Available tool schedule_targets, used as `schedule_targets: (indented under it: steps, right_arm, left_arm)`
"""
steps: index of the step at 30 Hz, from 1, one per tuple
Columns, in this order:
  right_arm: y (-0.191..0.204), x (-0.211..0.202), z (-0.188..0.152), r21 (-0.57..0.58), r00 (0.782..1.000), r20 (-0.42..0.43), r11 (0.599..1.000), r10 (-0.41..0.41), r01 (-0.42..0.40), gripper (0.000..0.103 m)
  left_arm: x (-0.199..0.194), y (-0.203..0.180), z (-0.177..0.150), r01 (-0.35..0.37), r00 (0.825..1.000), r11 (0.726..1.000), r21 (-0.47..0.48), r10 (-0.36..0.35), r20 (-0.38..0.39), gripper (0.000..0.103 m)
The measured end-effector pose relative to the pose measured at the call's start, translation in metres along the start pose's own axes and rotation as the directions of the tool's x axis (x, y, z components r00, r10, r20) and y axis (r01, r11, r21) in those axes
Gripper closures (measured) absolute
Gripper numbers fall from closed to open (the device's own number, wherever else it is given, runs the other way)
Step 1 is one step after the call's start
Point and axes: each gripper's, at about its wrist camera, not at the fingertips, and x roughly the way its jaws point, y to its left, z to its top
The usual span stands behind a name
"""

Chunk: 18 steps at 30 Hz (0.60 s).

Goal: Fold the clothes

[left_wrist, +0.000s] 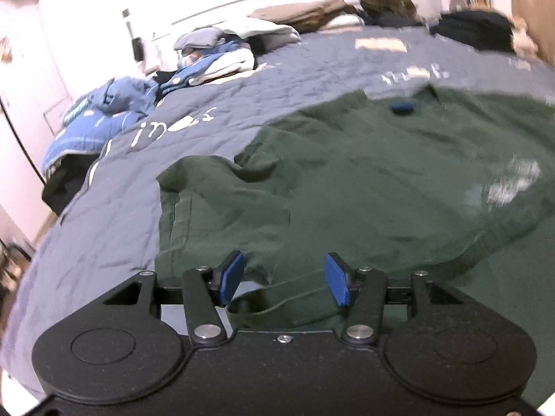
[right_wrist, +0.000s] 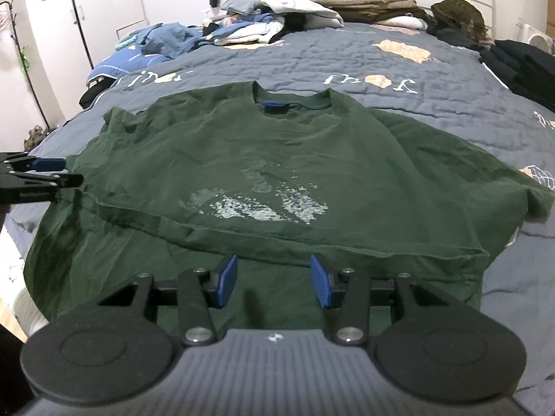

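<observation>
A dark green T-shirt point(right_wrist: 277, 159) lies face up on the grey-blue quilted bed, collar with a blue label at the far end, worn white print on the chest; its bottom part is folded up, leaving a hem line across the near side. In the left wrist view the shirt point(left_wrist: 364, 180) fills the middle and right, its left sleeve spread toward me. My left gripper point(left_wrist: 283, 279) is open, with the shirt's left edge lying between its blue pads. It also shows at the right wrist view's left edge point(right_wrist: 52, 171). My right gripper point(right_wrist: 274, 280) is open, low over the shirt's near edge.
The bed's quilt point(right_wrist: 347, 66) carries white lettering. Piles of blue, white and brown clothes point(right_wrist: 263, 24) lie along the far side by the headboard. Dark clothes point(right_wrist: 520, 62) are stacked at the far right. A white wardrobe point(right_wrist: 104, 3) stands to the left.
</observation>
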Motion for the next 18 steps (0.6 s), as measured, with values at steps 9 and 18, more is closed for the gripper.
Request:
schedule_targets:
  steps: [9, 18]
  right_arm:
    - [-0.038, -0.009, 0.003, -0.010, 0.994, -0.004, 0.994, -0.107, 0.107, 0.057]
    - [-0.046, 0.002, -0.002, -0.062, 0.990, -0.039, 0.989, -0.135, 0.132, 0.057]
  left_arm:
    - [-0.016, -0.032, -0.008, 0.213, 0.976, 0.968, 0.136, -0.217, 0.017, 0.051]
    - [0.002, -0.075, 0.000, 0.364, 0.929, 0.909, 0.204, -0.371, -0.004, 0.051]
